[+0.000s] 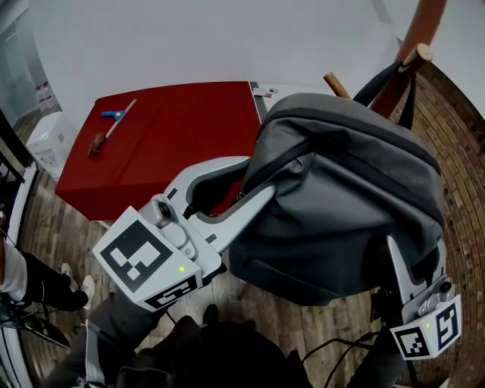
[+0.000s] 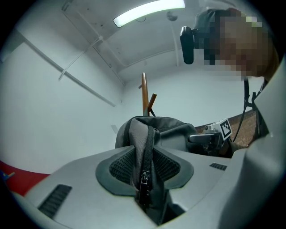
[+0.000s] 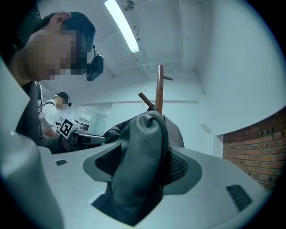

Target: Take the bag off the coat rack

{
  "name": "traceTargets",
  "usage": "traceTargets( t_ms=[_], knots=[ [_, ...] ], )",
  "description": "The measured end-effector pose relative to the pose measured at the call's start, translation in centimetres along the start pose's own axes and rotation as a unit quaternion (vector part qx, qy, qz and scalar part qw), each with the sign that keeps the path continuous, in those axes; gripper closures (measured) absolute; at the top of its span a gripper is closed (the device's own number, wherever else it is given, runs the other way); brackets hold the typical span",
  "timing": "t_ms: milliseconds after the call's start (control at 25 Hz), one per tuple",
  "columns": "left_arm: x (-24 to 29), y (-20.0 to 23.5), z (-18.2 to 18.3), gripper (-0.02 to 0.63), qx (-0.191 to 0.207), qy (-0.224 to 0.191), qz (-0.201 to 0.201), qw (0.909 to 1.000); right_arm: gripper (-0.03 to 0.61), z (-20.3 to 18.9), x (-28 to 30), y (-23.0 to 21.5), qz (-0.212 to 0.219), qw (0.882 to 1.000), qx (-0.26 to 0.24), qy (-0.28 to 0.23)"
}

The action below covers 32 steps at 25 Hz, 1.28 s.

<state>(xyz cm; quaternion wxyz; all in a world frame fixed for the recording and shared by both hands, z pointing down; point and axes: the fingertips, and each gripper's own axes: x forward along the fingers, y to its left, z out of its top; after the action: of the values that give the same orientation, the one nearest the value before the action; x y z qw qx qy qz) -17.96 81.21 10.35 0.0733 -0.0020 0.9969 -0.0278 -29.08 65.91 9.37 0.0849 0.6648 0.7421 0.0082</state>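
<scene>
A grey bag (image 1: 341, 197) hangs from the wooden coat rack (image 1: 420, 23), its black strap (image 1: 394, 72) looped over a peg (image 1: 417, 54). My left gripper (image 1: 254, 178) holds the bag's left side. In the left gripper view a fold of the bag (image 2: 143, 143) with a black zipper is pinched between the left gripper's (image 2: 144, 176) pads, with the rack (image 2: 144, 94) behind. My right gripper (image 1: 394, 254) is at the bag's lower right. In the right gripper view the right gripper (image 3: 143, 179) is shut on a thick fold of the bag (image 3: 143, 152) below the rack (image 3: 159, 89).
A red table (image 1: 167, 136) stands behind the bag, with a blue object (image 1: 112, 114) and a wooden-handled tool (image 1: 121, 119) on it. A brick surface (image 1: 462, 151) runs along the right. A white box (image 1: 45, 140) and another person's leg (image 1: 45, 284) are at the left.
</scene>
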Motion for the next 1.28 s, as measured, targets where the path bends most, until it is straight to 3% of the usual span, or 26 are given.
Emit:
traceTargets(
  t_ms=[200,600,1280],
  knots=[
    [-0.5,0.1,-0.2,0.515,0.002,-0.002,-0.002,1.0,0.314,-0.1,0.1,0.6,-0.019,1.0,-0.007,-0.01],
    [1.0,-0.1,0.0,0.548,-0.014,-0.012,0.01,0.9998,0.529,0.0,0.7,-0.6,-0.044,0.999,0.001,-0.027],
    [0.9,-0.3,0.7,0.555,-0.018,-0.031,0.014,0.9992,0.554,0.6,0.6,-0.5,-0.057,0.997,0.002,-0.048]
  ],
)
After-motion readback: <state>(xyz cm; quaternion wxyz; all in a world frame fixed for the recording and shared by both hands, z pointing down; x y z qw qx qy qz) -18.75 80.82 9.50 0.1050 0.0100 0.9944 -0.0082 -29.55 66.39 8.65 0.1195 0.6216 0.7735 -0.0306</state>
